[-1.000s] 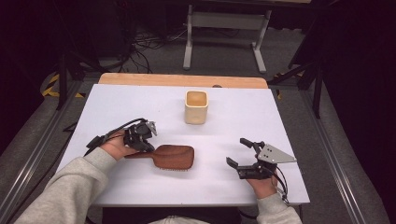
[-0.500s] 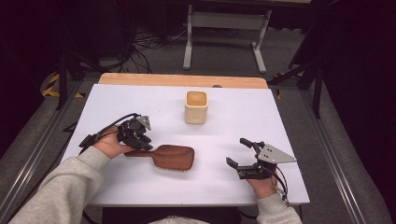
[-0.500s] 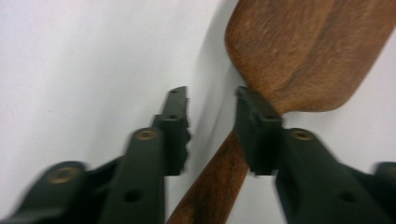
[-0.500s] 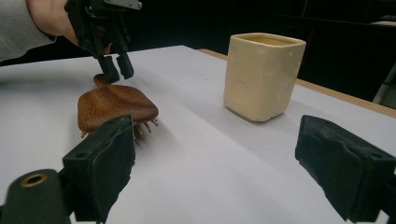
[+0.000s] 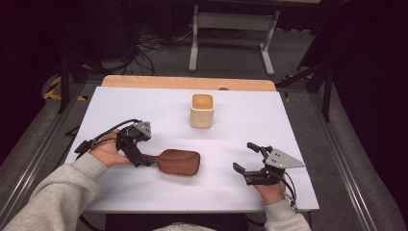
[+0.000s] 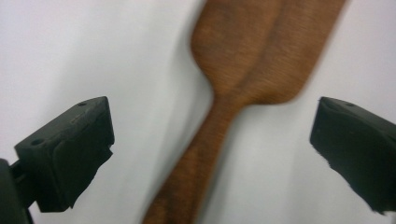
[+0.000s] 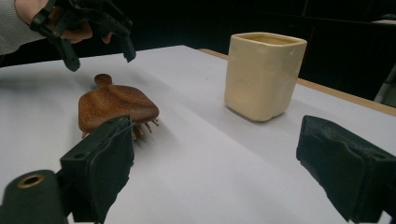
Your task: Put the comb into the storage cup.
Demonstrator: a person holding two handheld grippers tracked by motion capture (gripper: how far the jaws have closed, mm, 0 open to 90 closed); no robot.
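A brown wooden hairbrush (image 5: pixel 178 162) lies bristles down on the white table (image 5: pixel 288 125), its handle pointing left. My left gripper (image 5: pixel 138 156) hovers just above that handle. Its jaws have just been opening and now stand wide, with the handle (image 6: pixel 205 154) below and between them, untouched. The right gripper view shows the left gripper (image 7: pixel 100 58) raised over the brush (image 7: pixel 114 107). My right gripper (image 5: pixel 243 156) rests open at the front right with nothing between its fingers. A cream square cup (image 5: pixel 202 110) stands upright at the middle back.
A wooden strip (image 5: pixel 187 83) runs along the table's far edge. Beyond it are a metal stand (image 5: pixel 231 29) and cables on the dark floor. In the right gripper view the cup (image 7: pixel 264 74) stands right of the brush.
The left gripper's jaws have opened off the brush handle, and the hand has lifted and drawn slightly left. The brush stays where it lay. The right gripper has not moved.
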